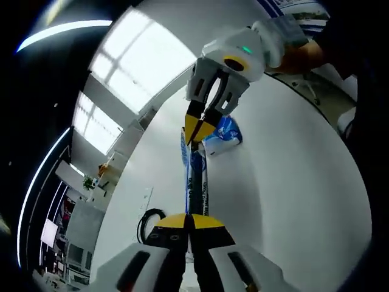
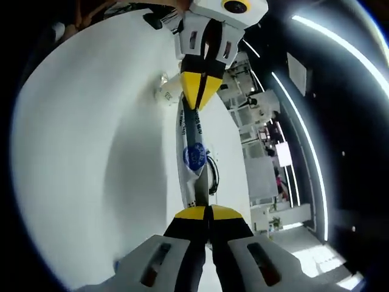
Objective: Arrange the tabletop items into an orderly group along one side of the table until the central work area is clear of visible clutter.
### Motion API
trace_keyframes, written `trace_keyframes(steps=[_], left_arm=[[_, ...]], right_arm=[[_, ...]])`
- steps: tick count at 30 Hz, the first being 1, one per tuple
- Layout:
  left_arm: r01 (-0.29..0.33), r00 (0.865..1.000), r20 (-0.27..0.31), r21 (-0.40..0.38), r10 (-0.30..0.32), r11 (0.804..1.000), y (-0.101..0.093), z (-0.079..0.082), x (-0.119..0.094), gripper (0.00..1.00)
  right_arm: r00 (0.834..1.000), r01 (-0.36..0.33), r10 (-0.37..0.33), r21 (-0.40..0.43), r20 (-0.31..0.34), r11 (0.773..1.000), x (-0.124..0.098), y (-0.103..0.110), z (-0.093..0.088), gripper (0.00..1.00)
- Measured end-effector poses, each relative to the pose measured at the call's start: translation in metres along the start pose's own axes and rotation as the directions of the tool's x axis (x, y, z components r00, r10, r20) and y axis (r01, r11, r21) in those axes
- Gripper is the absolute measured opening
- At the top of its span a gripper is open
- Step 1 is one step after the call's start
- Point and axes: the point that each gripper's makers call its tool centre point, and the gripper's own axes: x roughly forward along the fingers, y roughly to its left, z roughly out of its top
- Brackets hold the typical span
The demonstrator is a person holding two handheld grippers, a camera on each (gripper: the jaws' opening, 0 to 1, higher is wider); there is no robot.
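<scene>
A long, narrow blue-and-white packet point(image 1: 196, 182) is stretched between both grippers above the white table point(image 1: 292, 182). My left gripper point(image 1: 189, 224) is shut on its near end at the bottom of the left gripper view. My right gripper point(image 1: 197, 126) comes in from the top, shut on the far end. In the right gripper view the same packet point(image 2: 193, 155), with a round blue mark, runs from my right gripper point(image 2: 208, 213) up to my left gripper point(image 2: 199, 91). Both grippers pinch it edge-on over the white table point(image 2: 79, 152).
A crumpled blue-and-white wrapper point(image 1: 223, 135) lies on the table behind the right gripper. A coiled black cable point(image 1: 146, 222) lies near the table's edge. A pale crumpled item point(image 2: 167, 91) sits beside the left gripper. A person's hand point(image 1: 298, 55) holds the right gripper.
</scene>
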Motion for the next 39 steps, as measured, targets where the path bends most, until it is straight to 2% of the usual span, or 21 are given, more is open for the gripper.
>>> trace_keyframes(steps=[5, 11, 14, 20, 23, 30, 39], left_arm=[[-0.006, 1.0, -0.016, 0.004, 0.006, 1.0, 0.002, -0.008, 0.002, 0.0], [-0.005, 0.998, -0.064, 0.012, 0.006, 1.0, -0.002, -0.021, 0.008, 0.0], [0.006, 0.996, -0.094, 0.012, -0.005, 1.0, -0.012, -0.029, 0.011, 0.0], [0.03, 0.989, -0.143, 0.011, -0.028, 0.999, -0.037, -0.035, 0.013, 0.0], [0.039, 0.989, -0.14, 0.0, -0.039, 0.999, -0.049, -0.036, 0.014, 0.0], [0.06, 0.981, -0.182, -0.004, -0.059, 0.998, -0.072, -0.043, 0.02, 0.0], [0.077, 0.978, -0.192, -0.037, -0.083, 0.996, -0.084, -0.057, 0.026, 0.0]], right_arm=[[1.0, -0.011, 0.011, -0.002, 0.005, 1.0, 0.006, 0.004, 0.003, 0.0], [0.999, -0.048, 0.048, 0.005, 0.01, 0.999, 0.017, 0.018, 0.003, 0.0], [0.997, -0.079, 0.078, 0.015, 0.023, 0.997, 0.023, 0.029, 0.003, 0.0], [0.993, -0.111, 0.11, 0.044, 0.04, 0.993, 0.022, 0.043, 0.004, 0.0], [0.991, -0.128, 0.126, 0.047, 0.04, 0.991, 0.018, 0.054, 0.003, 0.0], [0.975, -0.211, 0.199, 0.131, 0.1, 0.969, 0.017, 0.08, 0.002, 0.0], [0.963, -0.259, 0.243, 0.148, 0.117, 0.955, 0.019, 0.1, 0.0, 0.0]])
